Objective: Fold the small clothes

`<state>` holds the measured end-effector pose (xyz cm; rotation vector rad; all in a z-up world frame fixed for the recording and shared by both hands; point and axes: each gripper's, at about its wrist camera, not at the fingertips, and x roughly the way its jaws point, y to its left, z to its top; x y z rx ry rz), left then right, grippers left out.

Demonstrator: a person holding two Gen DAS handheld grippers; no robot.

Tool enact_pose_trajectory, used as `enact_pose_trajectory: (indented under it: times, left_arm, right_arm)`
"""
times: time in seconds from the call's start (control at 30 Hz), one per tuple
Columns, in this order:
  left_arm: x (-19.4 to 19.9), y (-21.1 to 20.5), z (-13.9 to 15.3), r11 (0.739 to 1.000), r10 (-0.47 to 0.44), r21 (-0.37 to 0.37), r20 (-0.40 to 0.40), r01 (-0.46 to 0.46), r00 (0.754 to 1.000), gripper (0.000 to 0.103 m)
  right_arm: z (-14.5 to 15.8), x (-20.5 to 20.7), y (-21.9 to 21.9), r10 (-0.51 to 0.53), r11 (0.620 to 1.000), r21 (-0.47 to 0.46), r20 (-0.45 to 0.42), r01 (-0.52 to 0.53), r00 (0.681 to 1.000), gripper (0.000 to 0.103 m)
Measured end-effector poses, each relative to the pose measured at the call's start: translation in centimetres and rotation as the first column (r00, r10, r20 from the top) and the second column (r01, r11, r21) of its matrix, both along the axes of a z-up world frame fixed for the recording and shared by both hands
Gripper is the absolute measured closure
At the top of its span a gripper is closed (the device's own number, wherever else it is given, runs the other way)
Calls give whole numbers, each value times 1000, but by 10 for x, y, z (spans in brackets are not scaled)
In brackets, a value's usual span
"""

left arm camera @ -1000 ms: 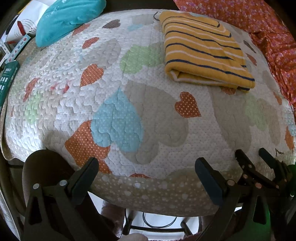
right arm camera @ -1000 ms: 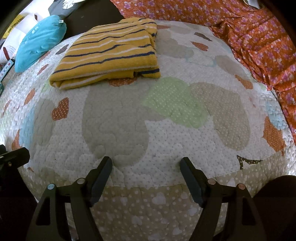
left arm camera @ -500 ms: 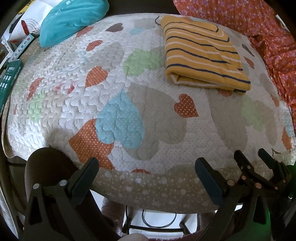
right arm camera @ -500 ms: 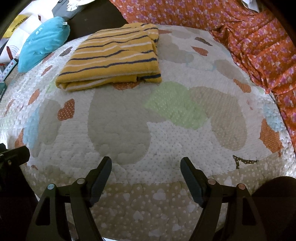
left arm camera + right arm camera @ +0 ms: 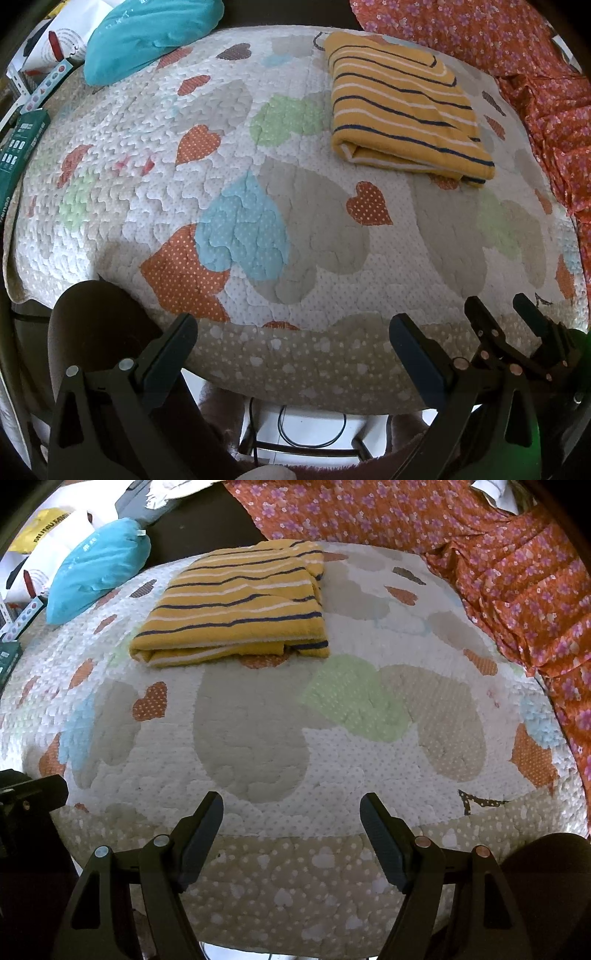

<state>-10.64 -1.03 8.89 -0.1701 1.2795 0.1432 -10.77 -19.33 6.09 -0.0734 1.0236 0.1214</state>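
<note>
Both your tongs stand wide open and empty, the left tongs [image 5: 291, 347] and right tongs [image 5: 291, 827] hovering over the near edge of the quilt [image 5: 258, 720]. The shirt [image 5: 236, 605] lies folded at the far side, well apart from either. Reach in again carelessly and a finger could snag the loose layers at its near edge, or drag the quilt and skew the fold.
</note>
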Motion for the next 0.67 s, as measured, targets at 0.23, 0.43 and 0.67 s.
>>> enact_pose_trajectory:
  times: [0.23,0.43,0.67]
  left_arm:
    - [3,-2,-4,1000,-1,-9,-18,1,1000,0]
    - [7,-2,-11,999,-5,-40,-43,3,999,0]
    - [11,-4,-17,999,-17,-52,-60,14,998,0]
  right_arm:
    - [1,0,0,-1,1000,5,5,1,1000,23]
    - [1,1,1,-9,1000,11,3,9,1000,23]
    - [-2,4,5,1,1000,15,-9,-1,1000,22]
